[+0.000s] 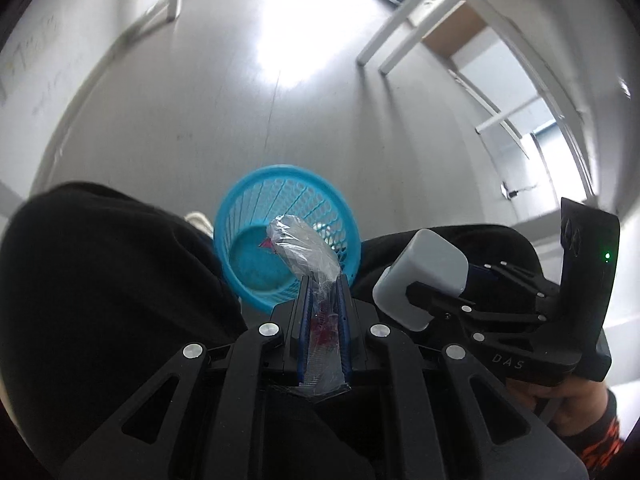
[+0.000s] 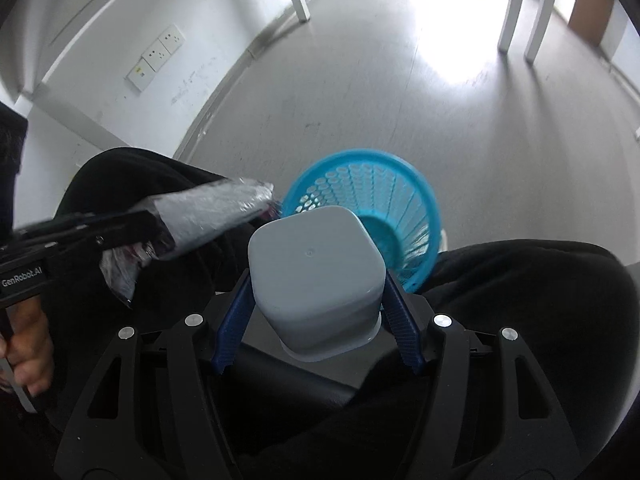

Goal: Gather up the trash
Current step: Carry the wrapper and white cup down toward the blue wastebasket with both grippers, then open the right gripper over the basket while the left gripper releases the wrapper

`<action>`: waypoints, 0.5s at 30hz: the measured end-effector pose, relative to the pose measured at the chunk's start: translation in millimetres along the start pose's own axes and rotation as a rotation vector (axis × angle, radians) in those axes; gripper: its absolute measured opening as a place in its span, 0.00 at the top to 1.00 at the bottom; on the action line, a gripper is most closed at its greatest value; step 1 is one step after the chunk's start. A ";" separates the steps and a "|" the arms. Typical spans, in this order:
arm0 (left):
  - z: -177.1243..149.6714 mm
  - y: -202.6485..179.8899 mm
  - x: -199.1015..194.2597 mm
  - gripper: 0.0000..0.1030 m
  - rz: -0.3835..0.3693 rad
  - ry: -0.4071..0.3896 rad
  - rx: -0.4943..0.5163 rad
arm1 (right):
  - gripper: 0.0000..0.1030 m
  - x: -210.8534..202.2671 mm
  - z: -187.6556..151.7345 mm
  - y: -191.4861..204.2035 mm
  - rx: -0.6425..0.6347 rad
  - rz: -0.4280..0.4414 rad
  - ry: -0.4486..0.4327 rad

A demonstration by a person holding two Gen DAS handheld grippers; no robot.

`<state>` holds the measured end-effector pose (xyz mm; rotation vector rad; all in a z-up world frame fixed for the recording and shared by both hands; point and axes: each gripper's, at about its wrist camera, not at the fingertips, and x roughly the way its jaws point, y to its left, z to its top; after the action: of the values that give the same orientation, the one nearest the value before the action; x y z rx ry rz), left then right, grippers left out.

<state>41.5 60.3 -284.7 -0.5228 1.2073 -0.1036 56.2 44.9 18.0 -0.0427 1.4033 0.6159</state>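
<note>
My left gripper [image 1: 322, 300] pinches a crinkled wrapper [image 1: 304, 248], whose long axis points ahead and down over the blue basket [image 1: 248, 216] between my knees. My right gripper [image 2: 316, 300] clamps a grey tub [image 2: 312, 264], just short of the basket's near rim.

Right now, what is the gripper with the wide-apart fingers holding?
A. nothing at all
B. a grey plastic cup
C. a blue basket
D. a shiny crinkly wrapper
B: the right gripper has its blue fingers pressed on both sides of the grey plastic cup, while the crinkly wrapper sits in the left gripper and the blue basket stands on the floor below.
</note>
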 end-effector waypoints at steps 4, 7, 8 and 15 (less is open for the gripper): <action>13.1 7.9 18.3 0.89 -0.002 0.007 -0.015 | 0.42 27.5 14.2 -6.7 0.047 0.003 0.058; 24.9 13.4 40.8 0.89 0.004 0.026 -0.021 | 0.42 50.6 26.5 -12.7 0.081 0.002 0.089; 29.4 14.8 49.7 0.89 0.014 0.043 -0.026 | 0.42 56.9 28.7 -15.5 0.094 0.001 0.101; 62.1 21.4 106.6 0.89 0.067 0.173 -0.084 | 0.42 104.2 52.3 -41.6 0.151 -0.033 0.208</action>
<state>132.8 62.4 -370.3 -0.5543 1.4019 -0.0421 125.2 69.1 -81.8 -0.0094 1.6444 0.4867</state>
